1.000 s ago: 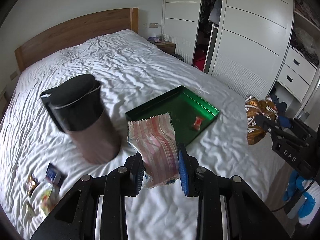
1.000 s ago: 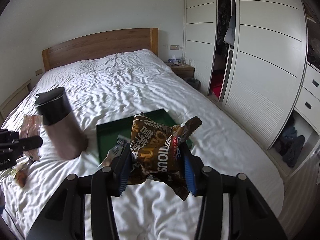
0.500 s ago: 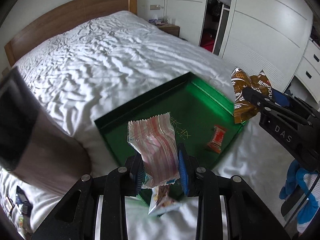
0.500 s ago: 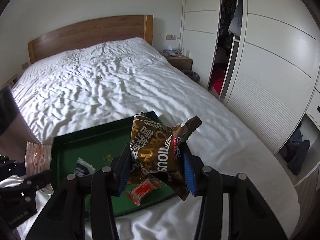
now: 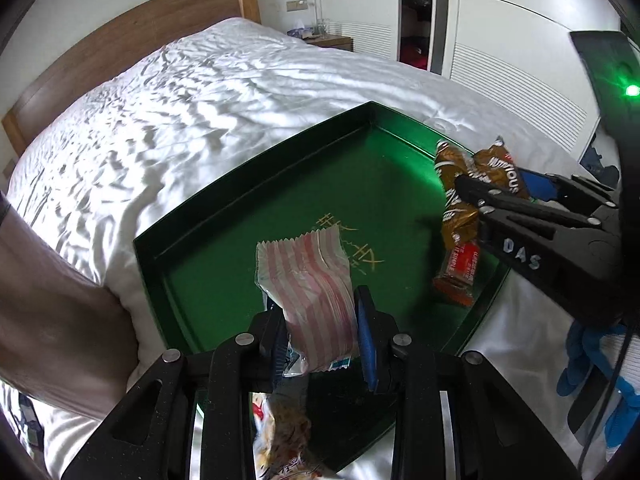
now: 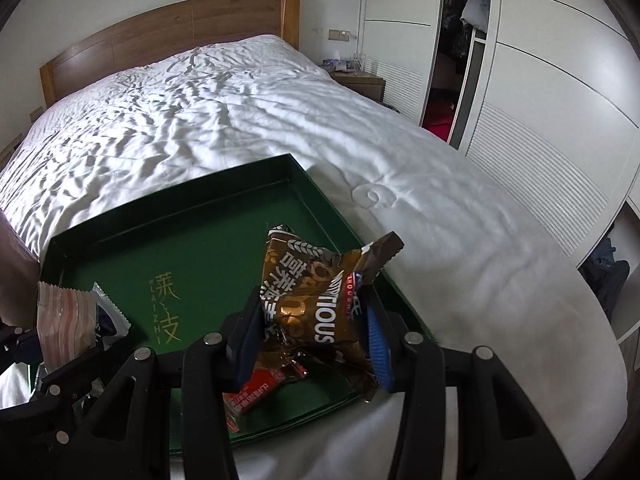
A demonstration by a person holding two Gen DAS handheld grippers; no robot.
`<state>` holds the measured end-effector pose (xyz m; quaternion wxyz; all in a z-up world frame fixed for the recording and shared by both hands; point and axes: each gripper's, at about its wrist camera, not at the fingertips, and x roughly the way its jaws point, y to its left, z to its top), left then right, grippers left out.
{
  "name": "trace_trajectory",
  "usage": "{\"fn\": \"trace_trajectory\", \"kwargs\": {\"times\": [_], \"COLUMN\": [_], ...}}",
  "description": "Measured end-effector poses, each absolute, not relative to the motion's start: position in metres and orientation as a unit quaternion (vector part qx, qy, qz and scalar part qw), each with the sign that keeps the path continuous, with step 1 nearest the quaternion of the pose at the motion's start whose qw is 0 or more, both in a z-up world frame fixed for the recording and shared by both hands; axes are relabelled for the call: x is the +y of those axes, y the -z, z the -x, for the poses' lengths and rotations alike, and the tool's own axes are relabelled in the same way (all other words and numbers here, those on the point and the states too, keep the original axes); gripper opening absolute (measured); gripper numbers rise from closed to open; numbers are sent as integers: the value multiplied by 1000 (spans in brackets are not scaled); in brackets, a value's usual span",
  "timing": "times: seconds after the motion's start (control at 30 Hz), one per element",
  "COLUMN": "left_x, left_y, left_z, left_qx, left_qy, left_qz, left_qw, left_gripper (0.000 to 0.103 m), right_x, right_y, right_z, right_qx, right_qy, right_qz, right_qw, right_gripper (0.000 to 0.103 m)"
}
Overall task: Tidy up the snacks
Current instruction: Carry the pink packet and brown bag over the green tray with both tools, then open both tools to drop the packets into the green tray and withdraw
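Observation:
A green tray (image 5: pixel 248 168) (image 6: pixel 168 208) lies on the white bed. My left gripper (image 5: pixel 322 332) is shut on a pink-and-white striped snack packet (image 5: pixel 310 280) (image 6: pixel 66 320), held just over the tray's near left part. My right gripper (image 6: pixel 312 340) (image 5: pixel 472 196) is shut on a brown crinkled snack packet (image 6: pixel 320 296) (image 5: pixel 460 184) above the tray's right side. A small red snack bar (image 5: pixel 458 272) (image 6: pixel 250 394) lies in the tray below the brown packet. Another pale packet (image 5: pixel 284 432) sits in the tray under my left gripper, partly hidden.
A brown cylinder with a dark top (image 5: pixel 48 312) stands on the bed just left of the tray. White wardrobes (image 6: pixel 540 80) and a bedside table (image 6: pixel 360 80) line the right side. A wooden headboard (image 6: pixel 160 36) closes the far end.
Both grippers have dropped and moved forward over the green tray, each keeping its packet. The tray now fills the view and the brown cylinder has slid to the left edge.

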<state>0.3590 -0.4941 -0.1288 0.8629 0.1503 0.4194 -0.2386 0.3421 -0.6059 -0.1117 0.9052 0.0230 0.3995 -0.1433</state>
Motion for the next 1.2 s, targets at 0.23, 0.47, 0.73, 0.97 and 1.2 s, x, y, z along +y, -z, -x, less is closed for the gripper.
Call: {"fn": "trace_trajectory", "kwargs": {"times": [0.23,0.47,0.73,0.97,1.2], "left_x": [-502,-506,-507,-504,-496], "left_y": [136,139,142,140,126], "left_z": [-355,-349,-349,-352,-354], "left_qx": [411,393,381,384,388], "left_qy": [233,224,220,217,206], "left_qz": [-159,-173,-179,-177,-182], "left_qw": [867,875,880,880,880], "left_gripper": [26,27,31,40,40], "right_x": [-610,-610,-608,-606,-602], "right_y": [118,121,122,113,85], "right_z": [-342,-342,-340,-338,-330], "right_qx": [399,395,388,380,369], "right_qy": [144,146,147,152,161], "right_qz": [-19,-17,-16,-12,-9], "right_qw": [905,907,910,912,915], "right_gripper": [14,16,16,51,52]}}
